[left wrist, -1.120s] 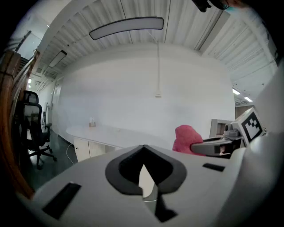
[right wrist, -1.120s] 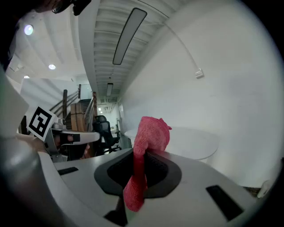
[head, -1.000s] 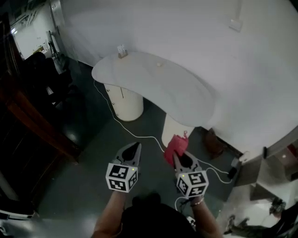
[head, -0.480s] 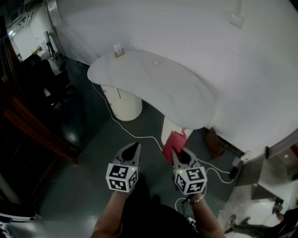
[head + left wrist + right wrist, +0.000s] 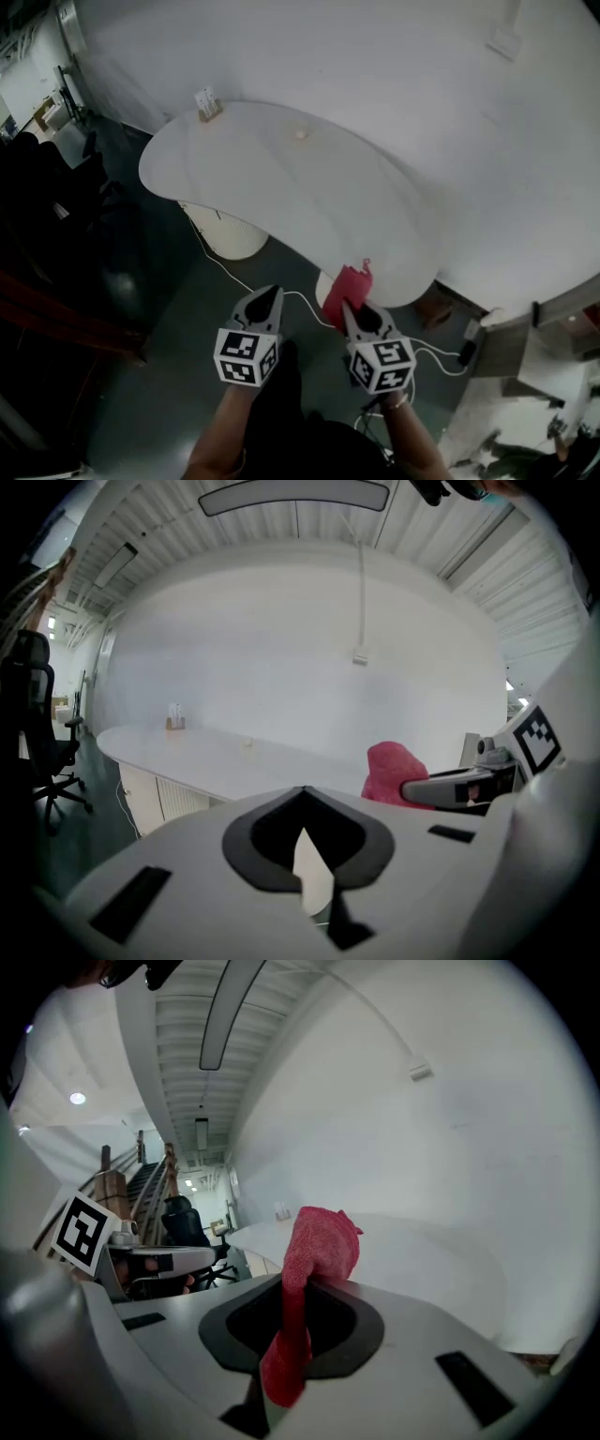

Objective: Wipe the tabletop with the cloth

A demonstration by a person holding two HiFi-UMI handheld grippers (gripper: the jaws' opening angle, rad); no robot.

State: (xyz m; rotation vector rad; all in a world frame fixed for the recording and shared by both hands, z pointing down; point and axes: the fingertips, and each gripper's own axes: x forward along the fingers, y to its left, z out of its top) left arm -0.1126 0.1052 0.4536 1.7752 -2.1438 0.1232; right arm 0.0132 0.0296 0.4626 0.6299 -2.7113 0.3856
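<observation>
A long curved white tabletop (image 5: 281, 183) lies ahead against the white wall. My right gripper (image 5: 349, 306) is shut on a red cloth (image 5: 345, 285), which sticks up from the jaws over the table's near edge. In the right gripper view the cloth (image 5: 317, 1246) is pinched between the closed jaws of the right gripper (image 5: 298, 1283), with the tabletop (image 5: 422, 1251) beyond it. My left gripper (image 5: 268, 296) hangs beside it over the floor, short of the table. In the left gripper view the left gripper (image 5: 302, 791) is shut and holds nothing; the cloth (image 5: 390, 771) shows at its right.
A small holder (image 5: 206, 103) stands at the table's far left end, and a tiny object (image 5: 300, 135) lies near the wall. Two white pedestals (image 5: 225, 230) carry the table. A white cable (image 5: 211, 258) runs over the dark floor. An office chair (image 5: 37, 733) stands at the left.
The table has come nearer and larger in the head view. Both grippers have moved toward it, and the cloth now reaches the table's near edge.
</observation>
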